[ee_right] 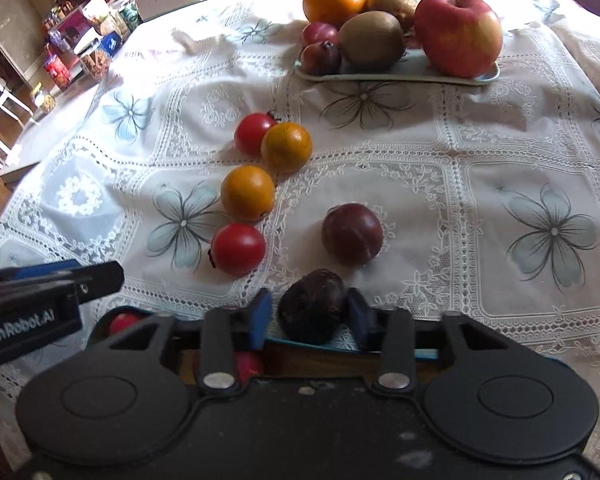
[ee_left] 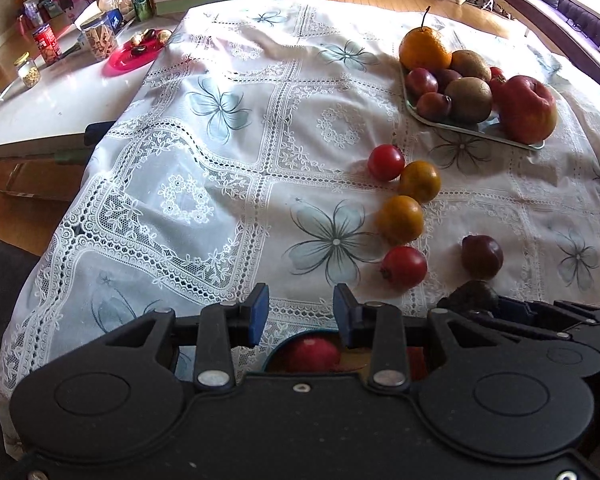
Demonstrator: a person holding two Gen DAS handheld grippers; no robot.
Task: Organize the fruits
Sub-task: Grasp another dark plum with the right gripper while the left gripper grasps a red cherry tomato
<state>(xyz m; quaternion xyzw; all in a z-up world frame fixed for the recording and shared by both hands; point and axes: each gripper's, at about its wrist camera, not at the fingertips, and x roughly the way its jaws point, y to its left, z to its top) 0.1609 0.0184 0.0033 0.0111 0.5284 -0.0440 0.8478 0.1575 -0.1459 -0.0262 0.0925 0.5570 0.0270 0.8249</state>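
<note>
My right gripper (ee_right: 310,312) is clamped on a dark, wrinkled round fruit (ee_right: 312,306), its two blue pads pressed against the fruit's sides. It hangs just above the near rim of a blue-edged container (ee_right: 424,354), whose inside is mostly hidden under the gripper body. My left gripper (ee_left: 300,312) has its jaws apart with nothing between them. Below it I see a red fruit (ee_left: 312,354) lying in that container.

On the white lace tablecloth (ee_right: 480,152) in front of me, four small fruits run in a loose line: a red one (ee_right: 254,134) touching an orange one (ee_right: 286,147), then another orange one (ee_right: 247,193), then a red one (ee_right: 239,248) nearest me. A dark purple plum (ee_right: 352,234) sits alone just to their right. Farther back, a pale green tray (ee_right: 396,77) holds a large red apple (ee_right: 458,34), two kiwis, an orange and some plums.
</note>
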